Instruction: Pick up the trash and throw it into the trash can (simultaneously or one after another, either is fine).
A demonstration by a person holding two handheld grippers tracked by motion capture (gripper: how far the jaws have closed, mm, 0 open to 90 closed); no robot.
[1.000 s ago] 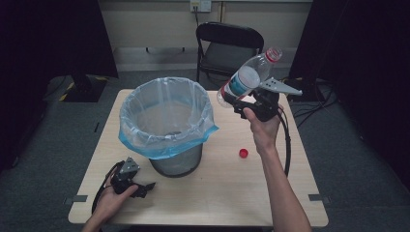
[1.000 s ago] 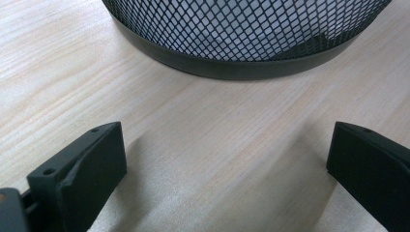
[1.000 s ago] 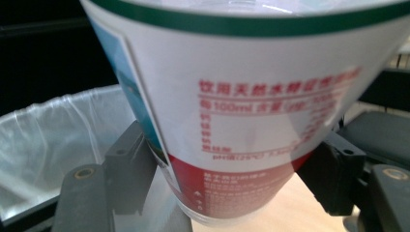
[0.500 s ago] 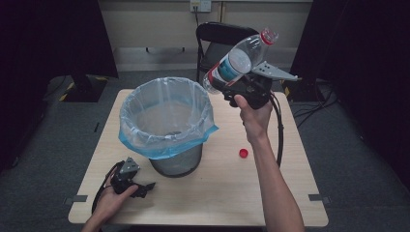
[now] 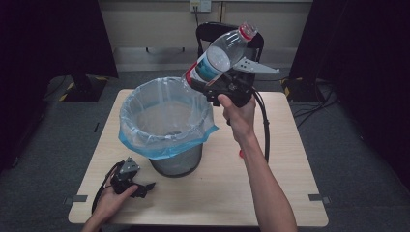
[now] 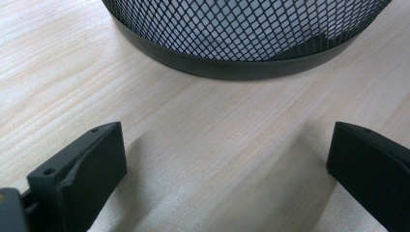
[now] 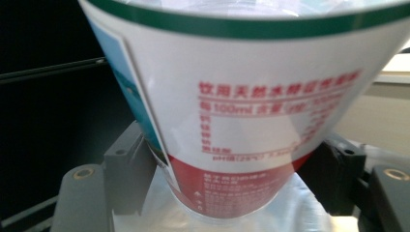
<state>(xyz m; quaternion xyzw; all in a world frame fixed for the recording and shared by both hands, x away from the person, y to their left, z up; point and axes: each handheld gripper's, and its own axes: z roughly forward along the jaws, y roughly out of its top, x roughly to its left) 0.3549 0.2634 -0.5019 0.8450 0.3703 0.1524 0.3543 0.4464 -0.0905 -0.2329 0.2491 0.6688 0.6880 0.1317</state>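
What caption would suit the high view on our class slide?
Right claw holds a plastic bottle tilted above the lined bin; left claw rests on the table.

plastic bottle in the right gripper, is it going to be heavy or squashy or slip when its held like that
Probably light: the plastic bottle looks clear and empty, its neck open. Likely squashy, since the thin clear wall could dent under the right gripper. It might slip, as the jaws clamp a smooth glossy label on a tilted bottle.

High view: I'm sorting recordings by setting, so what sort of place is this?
Probably an indoor studio or lab set up for recording: a lone wooden table on grey carpet, dark curtains at both sides, and a folding chair against a plain wall.
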